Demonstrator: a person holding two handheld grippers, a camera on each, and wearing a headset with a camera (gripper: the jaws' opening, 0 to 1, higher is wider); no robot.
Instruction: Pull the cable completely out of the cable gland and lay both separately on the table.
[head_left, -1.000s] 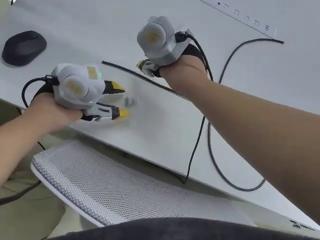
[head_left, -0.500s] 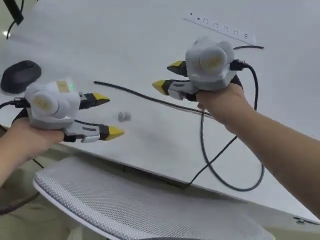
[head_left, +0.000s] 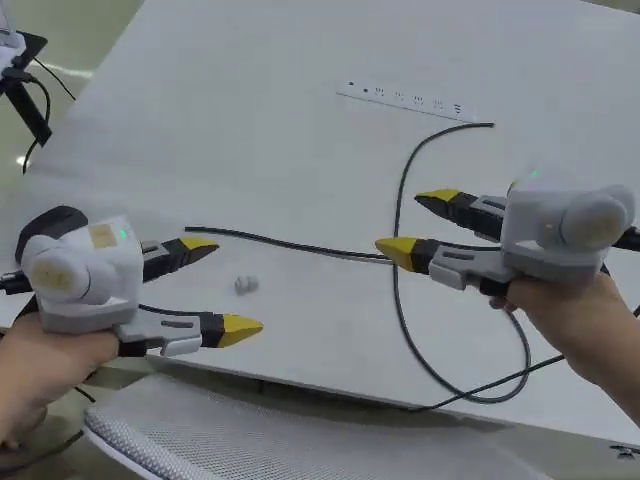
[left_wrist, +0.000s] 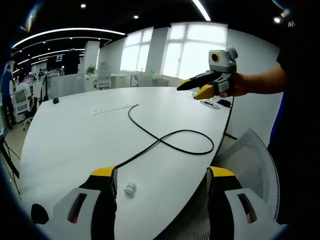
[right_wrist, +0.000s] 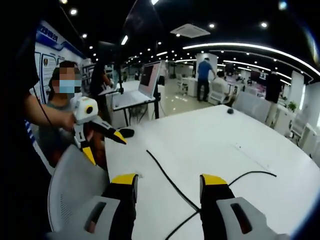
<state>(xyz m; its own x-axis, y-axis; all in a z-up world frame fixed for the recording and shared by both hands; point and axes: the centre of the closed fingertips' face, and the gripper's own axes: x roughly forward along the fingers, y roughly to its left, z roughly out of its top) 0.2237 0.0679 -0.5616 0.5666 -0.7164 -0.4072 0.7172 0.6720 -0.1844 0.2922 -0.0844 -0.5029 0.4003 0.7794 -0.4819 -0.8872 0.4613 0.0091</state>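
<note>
A thin black cable (head_left: 290, 244) lies stretched across the white table (head_left: 250, 130), with its free end at the left. The small grey cable gland (head_left: 245, 285) sits on the table apart from the cable, a little nearer the front edge. My left gripper (head_left: 222, 285) hovers open at the left, and the gland (left_wrist: 130, 189) shows just inside its left jaw in the left gripper view. My right gripper (head_left: 415, 222) is open at the right, held above the cable (right_wrist: 167, 177). Neither gripper holds anything.
A longer black lead (head_left: 400, 290) curls into a loop by the table's front right edge. A white power strip (head_left: 405, 100) lies at the back. A dark mouse (head_left: 50, 218) sits behind my left gripper. A mesh chair (head_left: 200, 440) stands below the table edge.
My right gripper has swung from over the cable out to the right and now points left. The left gripper has drawn back from the gland. Cable and gland lie still.
</note>
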